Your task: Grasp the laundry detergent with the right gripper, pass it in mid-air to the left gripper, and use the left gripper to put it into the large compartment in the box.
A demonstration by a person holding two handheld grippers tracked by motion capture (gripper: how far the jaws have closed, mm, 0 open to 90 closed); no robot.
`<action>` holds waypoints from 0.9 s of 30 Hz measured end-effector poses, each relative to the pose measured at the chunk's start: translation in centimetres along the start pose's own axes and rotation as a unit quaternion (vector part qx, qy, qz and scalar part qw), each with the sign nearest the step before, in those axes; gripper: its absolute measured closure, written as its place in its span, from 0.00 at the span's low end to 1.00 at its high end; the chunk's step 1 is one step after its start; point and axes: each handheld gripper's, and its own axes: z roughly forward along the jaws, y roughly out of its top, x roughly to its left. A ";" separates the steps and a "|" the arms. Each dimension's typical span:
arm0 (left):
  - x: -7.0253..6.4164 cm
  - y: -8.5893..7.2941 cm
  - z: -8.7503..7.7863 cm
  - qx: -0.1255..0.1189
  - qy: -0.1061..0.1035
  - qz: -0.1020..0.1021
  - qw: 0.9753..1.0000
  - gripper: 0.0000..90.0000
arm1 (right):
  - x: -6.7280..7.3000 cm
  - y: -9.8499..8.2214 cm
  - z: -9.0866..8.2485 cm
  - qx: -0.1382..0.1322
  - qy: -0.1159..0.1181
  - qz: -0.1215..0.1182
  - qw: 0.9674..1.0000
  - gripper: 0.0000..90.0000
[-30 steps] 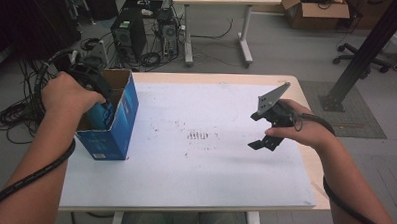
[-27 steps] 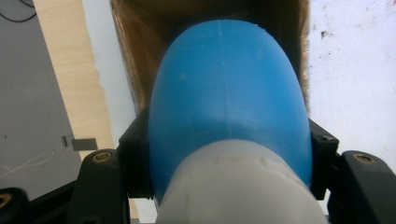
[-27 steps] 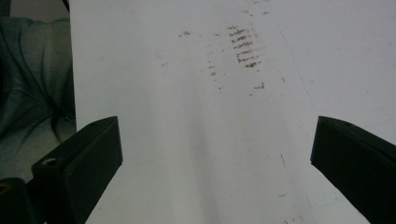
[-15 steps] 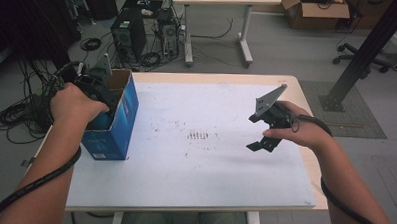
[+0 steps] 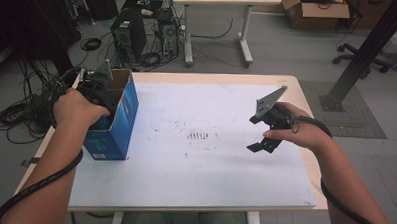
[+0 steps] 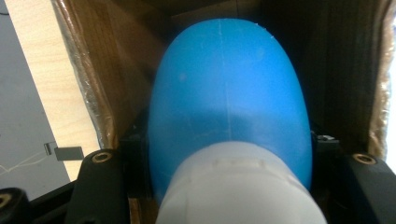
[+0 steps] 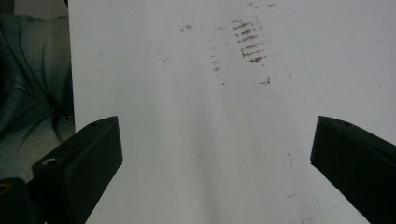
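Inside the open blue box (image 5: 113, 119), the left gripper (image 6: 229, 158) pinches a smooth, rounded blue object with a white base (image 6: 229, 112) between its fingers. The right gripper (image 5: 265, 137) hovers over the stained white tabletop (image 5: 204, 162), fingers spread wide

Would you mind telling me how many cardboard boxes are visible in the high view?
2. A blue box stands open at the table's left edge, with the left gripper reaching into it. A brown box sits on the floor, top right. Others may be hidden.
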 end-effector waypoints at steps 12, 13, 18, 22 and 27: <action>0.2 0.0 0.5 0.004 -0.002 0.000 1.000 0.42 | 0.0 -0.1 0.2 -0.001 0.001 0.002 1.000 0.02; 0.2 0.0 0.5 0.004 -0.003 0.000 1.000 0.42 | 0.0 -0.1 0.3 -0.002 0.002 0.002 1.000 0.02; 0.3 0.1 0.6 0.008 -0.005 0.000 1.000 0.42 | 0.0 -0.1 0.3 -0.002 0.003 0.002 1.000 0.03; 0.2 0.1 0.6 0.010 -0.004 0.003 1.000 0.42 | -0.1 -0.2 0.3 -0.004 0.002 0.002 1.000 0.02; 0.3 0.1 0.6 0.011 -0.004 0.006 1.000 0.42 | -0.1 -0.3 0.4 -0.004 0.002 0.004 1.000 0.02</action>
